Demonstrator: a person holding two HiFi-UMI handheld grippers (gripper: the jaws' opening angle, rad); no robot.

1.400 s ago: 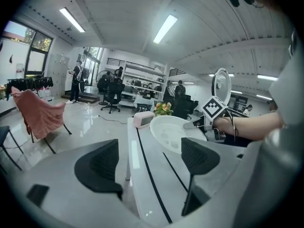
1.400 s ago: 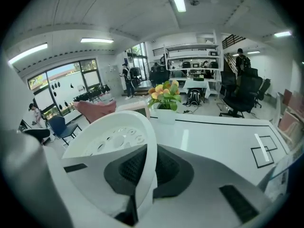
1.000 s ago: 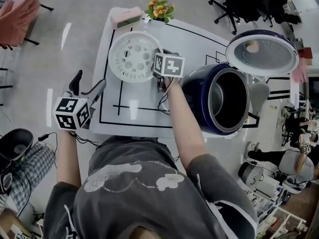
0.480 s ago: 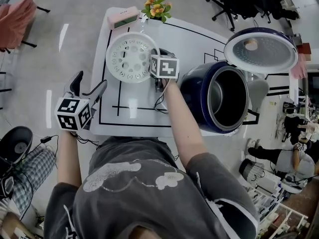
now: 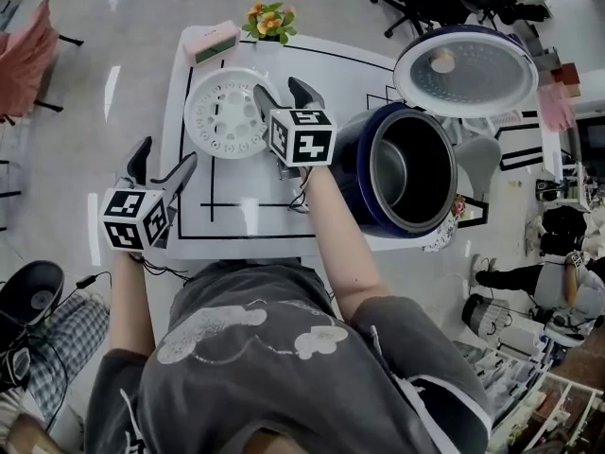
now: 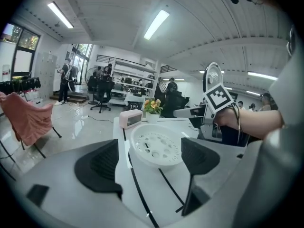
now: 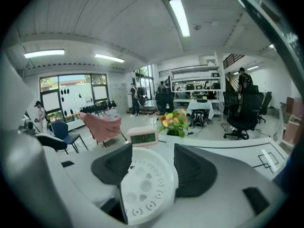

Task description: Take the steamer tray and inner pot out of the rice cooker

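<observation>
White table [image 5: 248,180], black tape lines [image 5: 236,236] — steamer tray [image 5: 225,116] on it — glossy floor [image 5: 85,64]

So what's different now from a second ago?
The right gripper has let go of the steamer tray: its jaws have just been opening, with nothing gripped between them, and it has lifted off the tray's rim. The tray stays flat on the table. The left gripper stays open by the table's edge, and the inner pot is still in the rice cooker.
</observation>
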